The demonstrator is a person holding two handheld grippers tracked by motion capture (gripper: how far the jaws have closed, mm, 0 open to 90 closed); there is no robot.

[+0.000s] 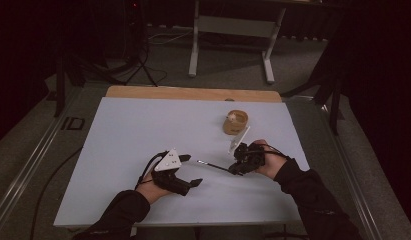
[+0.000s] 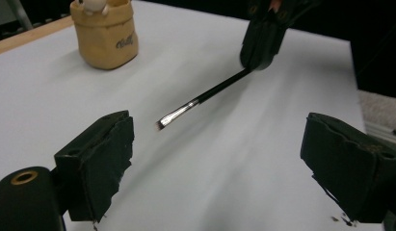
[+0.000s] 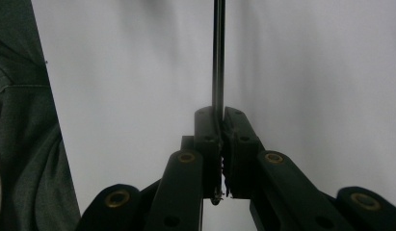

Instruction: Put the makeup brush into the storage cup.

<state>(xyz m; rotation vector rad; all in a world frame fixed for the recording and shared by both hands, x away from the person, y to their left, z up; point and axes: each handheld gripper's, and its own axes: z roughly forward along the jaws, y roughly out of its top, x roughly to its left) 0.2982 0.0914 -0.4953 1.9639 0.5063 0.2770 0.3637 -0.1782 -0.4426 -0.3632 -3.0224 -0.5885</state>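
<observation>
Left gripper: jaws wide, nothing between them, just beside the bristle tip.
Brush: thin black handle, silver ferrule, short pale bristles; raised over the white table.
Right gripper: jaws clamped on the brush handle.

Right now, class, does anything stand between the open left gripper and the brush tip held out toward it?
Nothing visible does. Only bare white table lies between the left gripper and the brush; the tan pot stands off to the side.

Bare table left of jar
</observation>
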